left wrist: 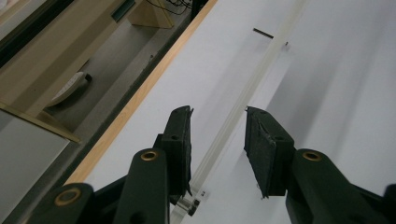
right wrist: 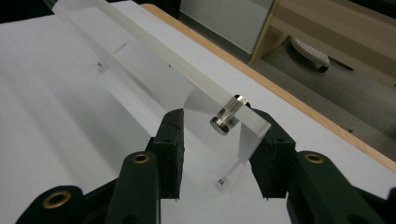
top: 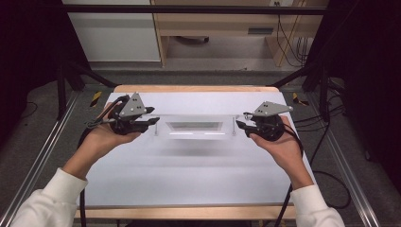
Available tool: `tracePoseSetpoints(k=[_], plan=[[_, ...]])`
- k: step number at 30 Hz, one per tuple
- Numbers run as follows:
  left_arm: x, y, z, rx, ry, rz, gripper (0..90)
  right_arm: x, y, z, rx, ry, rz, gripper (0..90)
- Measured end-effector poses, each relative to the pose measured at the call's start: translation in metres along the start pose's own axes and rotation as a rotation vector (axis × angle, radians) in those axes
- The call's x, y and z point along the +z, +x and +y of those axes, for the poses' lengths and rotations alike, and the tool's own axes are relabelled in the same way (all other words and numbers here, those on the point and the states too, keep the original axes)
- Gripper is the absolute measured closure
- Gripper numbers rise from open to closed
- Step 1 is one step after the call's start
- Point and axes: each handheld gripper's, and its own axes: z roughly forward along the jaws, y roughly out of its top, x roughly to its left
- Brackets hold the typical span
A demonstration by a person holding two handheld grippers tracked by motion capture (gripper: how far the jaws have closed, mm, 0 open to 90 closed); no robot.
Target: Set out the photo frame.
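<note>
Clear acrylic rectangular panel with small metal standoff posts is suspended above the white table, spanning between the left hand-held gripper and the right hand-held gripper. Left gripper view shows the panel's thin edge between jaws set apart, pads clear of it. Right gripper view adds a cylindrical metal standoff at the panel corner, with the right hand-held gripper straddling that corner; pad contact cannot be determined.

Clear acrylic stand, white table
</note>
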Motion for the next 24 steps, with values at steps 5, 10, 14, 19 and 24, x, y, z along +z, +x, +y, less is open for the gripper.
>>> tracePoseSetpoints(k=[5,10,14,19,24], plan=[[0.006,0.013,0.003,-0.017,-0.02,-0.003,58.8,0.007,-0.01,0.004,0.028,-0.029,0.003,58.8],[0.012,0.025,0.006,-0.04,-0.035,-0.009,57.4,0.013,-0.018,0.01,0.038,-0.035,-0.005,58.8],[0.016,0.03,0.008,-0.075,-0.046,-0.002,55.5,0.017,-0.023,0.013,0.05,-0.035,-0.006,58.7],[0.017,0.032,0.007,-0.077,-0.058,0.0,55.0,0.019,-0.025,0.014,0.055,-0.035,-0.005,58.7],[0.018,0.033,0.007,-0.092,-0.065,-0.001,54.5,0.02,-0.026,0.015,0.058,-0.035,-0.006,58.6]])
